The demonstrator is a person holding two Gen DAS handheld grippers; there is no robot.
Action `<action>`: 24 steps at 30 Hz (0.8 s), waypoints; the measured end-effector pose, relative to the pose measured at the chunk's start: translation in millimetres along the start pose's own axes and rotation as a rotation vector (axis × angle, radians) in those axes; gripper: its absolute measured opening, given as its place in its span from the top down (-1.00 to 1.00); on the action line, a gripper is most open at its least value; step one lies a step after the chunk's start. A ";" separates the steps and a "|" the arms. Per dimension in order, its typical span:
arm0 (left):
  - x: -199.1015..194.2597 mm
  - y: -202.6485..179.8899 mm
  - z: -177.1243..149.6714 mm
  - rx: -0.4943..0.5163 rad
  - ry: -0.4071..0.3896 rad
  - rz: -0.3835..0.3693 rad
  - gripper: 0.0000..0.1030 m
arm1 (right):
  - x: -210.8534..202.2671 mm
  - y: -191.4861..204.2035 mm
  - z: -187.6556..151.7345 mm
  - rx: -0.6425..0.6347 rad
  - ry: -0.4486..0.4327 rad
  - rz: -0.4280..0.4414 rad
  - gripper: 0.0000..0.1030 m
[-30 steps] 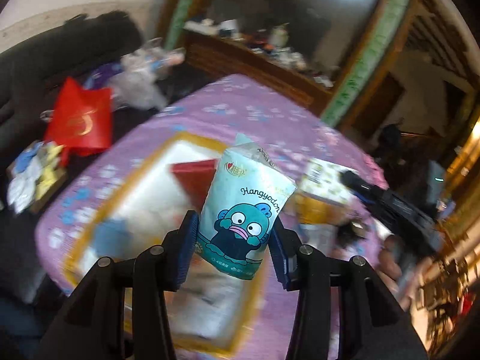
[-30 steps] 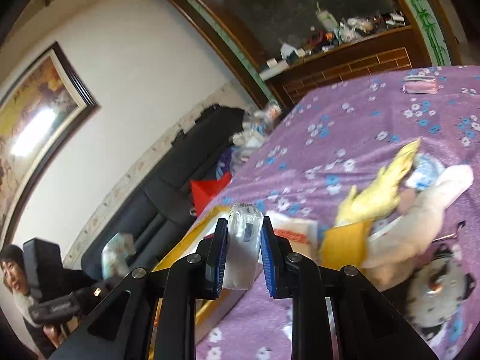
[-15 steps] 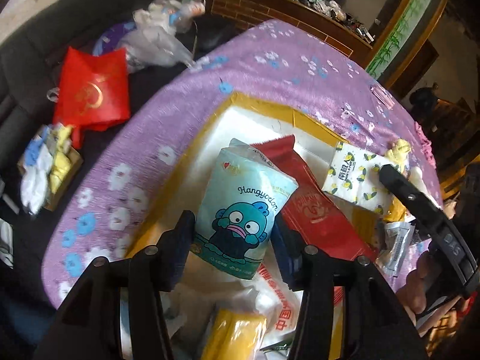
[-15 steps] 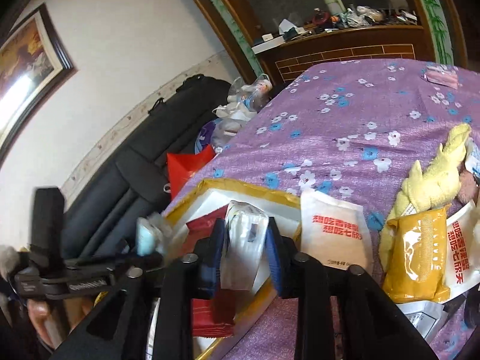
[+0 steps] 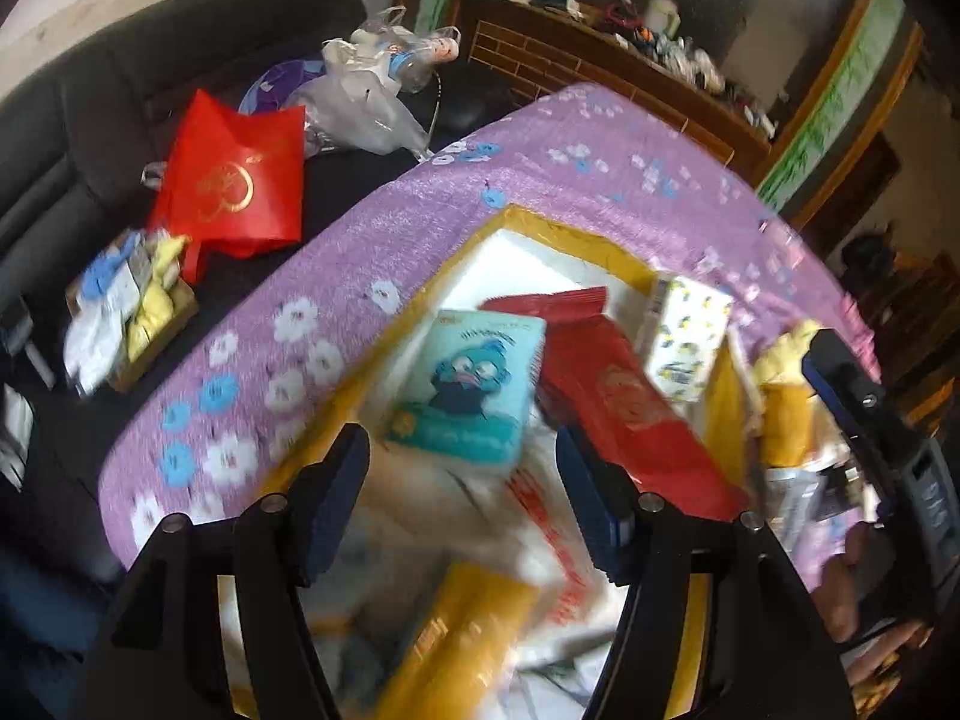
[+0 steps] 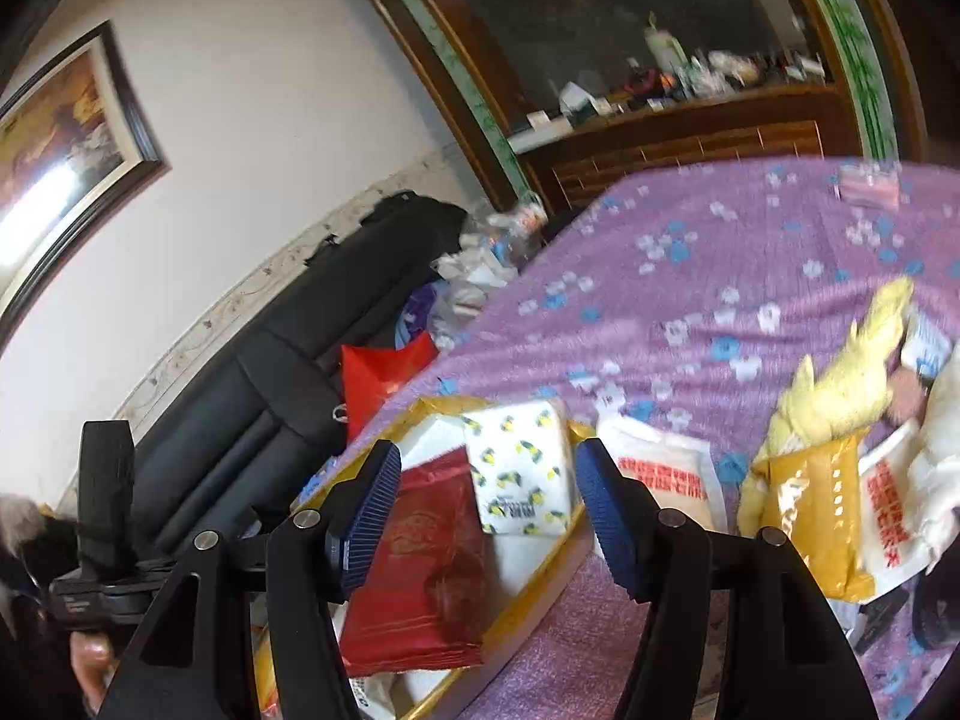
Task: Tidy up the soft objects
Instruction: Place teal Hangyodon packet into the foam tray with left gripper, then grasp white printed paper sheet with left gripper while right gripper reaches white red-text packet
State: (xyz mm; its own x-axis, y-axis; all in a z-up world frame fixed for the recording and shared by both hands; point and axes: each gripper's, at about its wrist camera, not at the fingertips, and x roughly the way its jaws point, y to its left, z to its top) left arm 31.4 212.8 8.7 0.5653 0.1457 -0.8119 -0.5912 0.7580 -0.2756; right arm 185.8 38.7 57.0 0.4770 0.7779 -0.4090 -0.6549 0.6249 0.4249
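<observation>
A yellow-rimmed white box (image 5: 528, 228) sits on the purple flowered table. In it lie a teal cartoon tissue pack (image 5: 468, 387), a red packet (image 5: 624, 396) and a white bee-print tissue pack (image 5: 687, 339). My left gripper (image 5: 462, 492) is open and empty just above the teal pack. My right gripper (image 6: 489, 504) is open and empty, with the bee-print pack (image 6: 519, 468) lying on the box rim (image 6: 540, 564) between its fingers. The red packet (image 6: 420, 570) lies in the box below it.
On the table right of the box lie a white packet with red print (image 6: 666, 480), a yellow packet (image 6: 810, 510) and a yellow plush (image 6: 852, 372). A black sofa (image 5: 90, 96) holds a red bag (image 5: 234, 180) and plastic bags. A wooden cabinet (image 6: 690, 138) stands behind.
Both grippers have opened. The teal pack left my left gripper and lies in the box. The small clear packet is gone from my right gripper, and the bee-print pack sits before it.
</observation>
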 end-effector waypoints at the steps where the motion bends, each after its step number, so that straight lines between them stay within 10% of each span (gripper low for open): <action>1: -8.0 -2.7 -6.2 -0.001 -0.012 -0.028 -0.24 | -1.1 1.0 -0.3 -0.015 -0.007 0.007 -0.22; 13: -40.5 -93.1 -60.4 0.219 -0.029 -0.163 -0.24 | -73.2 -44.8 14.3 -0.075 0.081 0.015 -0.52; 24: -23.4 -148.1 -80.0 0.308 0.038 -0.222 -0.24 | -108.0 -101.9 7.8 0.140 0.006 0.022 -0.53</action>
State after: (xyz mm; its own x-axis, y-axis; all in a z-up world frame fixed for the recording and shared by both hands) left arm 59.7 46.3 27.4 0.6352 -0.0624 -0.7698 -0.2533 0.9248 -0.2839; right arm 205.5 -108.4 64.2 0.4600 0.7911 -0.4031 -0.5768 0.6114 0.5418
